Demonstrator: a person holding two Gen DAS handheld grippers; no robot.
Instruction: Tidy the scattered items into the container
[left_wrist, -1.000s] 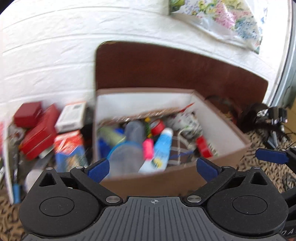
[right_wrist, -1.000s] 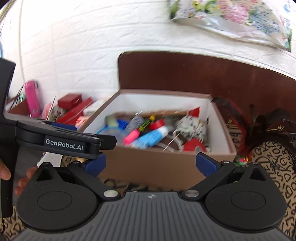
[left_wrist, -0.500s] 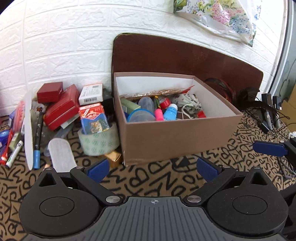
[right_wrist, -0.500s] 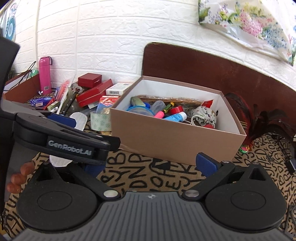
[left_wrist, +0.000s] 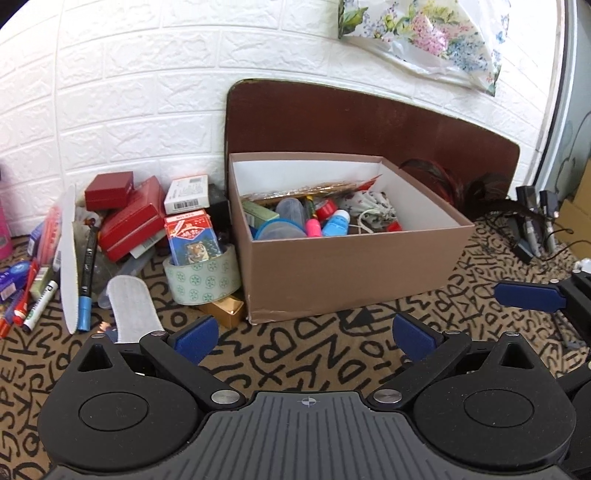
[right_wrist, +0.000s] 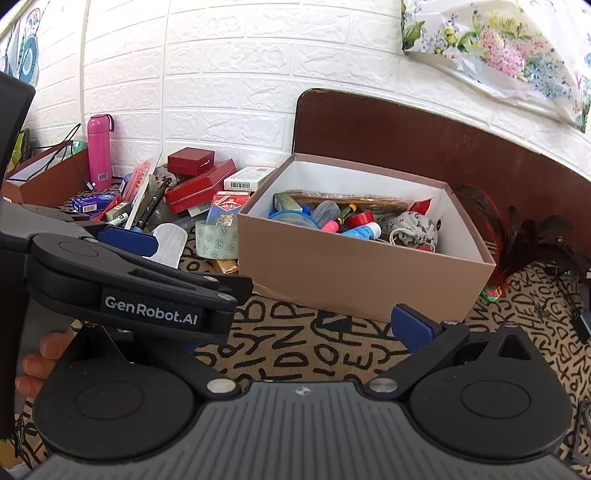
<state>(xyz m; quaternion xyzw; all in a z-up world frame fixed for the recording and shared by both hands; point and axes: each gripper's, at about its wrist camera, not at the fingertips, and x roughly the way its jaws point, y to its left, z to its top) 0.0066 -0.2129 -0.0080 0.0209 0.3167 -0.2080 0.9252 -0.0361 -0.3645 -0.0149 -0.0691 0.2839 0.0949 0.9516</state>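
Note:
A brown cardboard box stands against the wall and holds bottles, markers, a red tape roll and a cloth pouch. Left of it lies a scattered pile: a green tape roll, a tiger card pack, red boxes, a white insole, markers. My left gripper is open and empty, low over the mat in front of the box. My right gripper is open and empty, beside it on the right.
A pink flask and a brown open box stand far left by the wall. A dark wooden board leans behind the box. Black feathers and cables lie to the right. The letter-patterned mat covers the surface.
Both grippers have pulled back and down from over the box, so the box now looks farther away and the mat in front of it shows. Both stayed open.

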